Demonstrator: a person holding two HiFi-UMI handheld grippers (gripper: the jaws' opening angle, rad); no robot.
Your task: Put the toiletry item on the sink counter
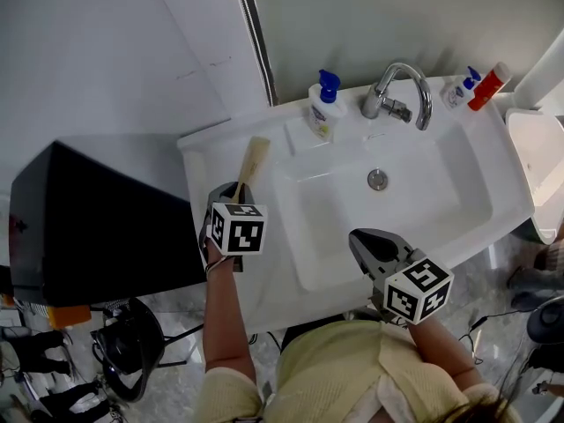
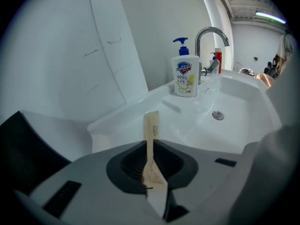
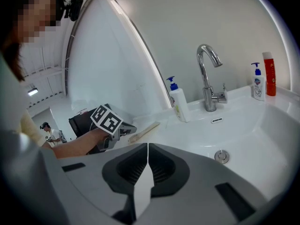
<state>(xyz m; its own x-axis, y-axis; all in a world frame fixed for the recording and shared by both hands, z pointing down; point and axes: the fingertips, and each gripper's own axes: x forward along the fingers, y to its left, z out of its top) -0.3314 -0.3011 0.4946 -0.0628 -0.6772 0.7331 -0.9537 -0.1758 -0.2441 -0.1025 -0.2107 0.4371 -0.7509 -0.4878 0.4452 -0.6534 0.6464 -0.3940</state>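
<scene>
The toiletry item [image 1: 252, 165] is a flat tan packet, long and thin. My left gripper [image 1: 231, 194] is shut on its near end and holds it over the left rim of the white sink counter [image 1: 204, 154]. In the left gripper view the packet [image 2: 151, 134] stands edge-on between the jaws of that gripper [image 2: 151, 159], pointing toward the basin. The right gripper view shows the packet [image 3: 144, 131] low over the counter, apart from the soap bottle. My right gripper [image 1: 367, 246] hangs over the basin's front rim, shut [image 3: 146, 161] with nothing in it.
A pump soap bottle [image 1: 322, 107] stands left of the chrome faucet [image 1: 401, 94]. A small white bottle [image 1: 458, 89] and a red tube [image 1: 489, 86] stand at the back right. A black bin [image 1: 97, 227] sits left of the sink. A white fixture [image 1: 538, 157] is at right.
</scene>
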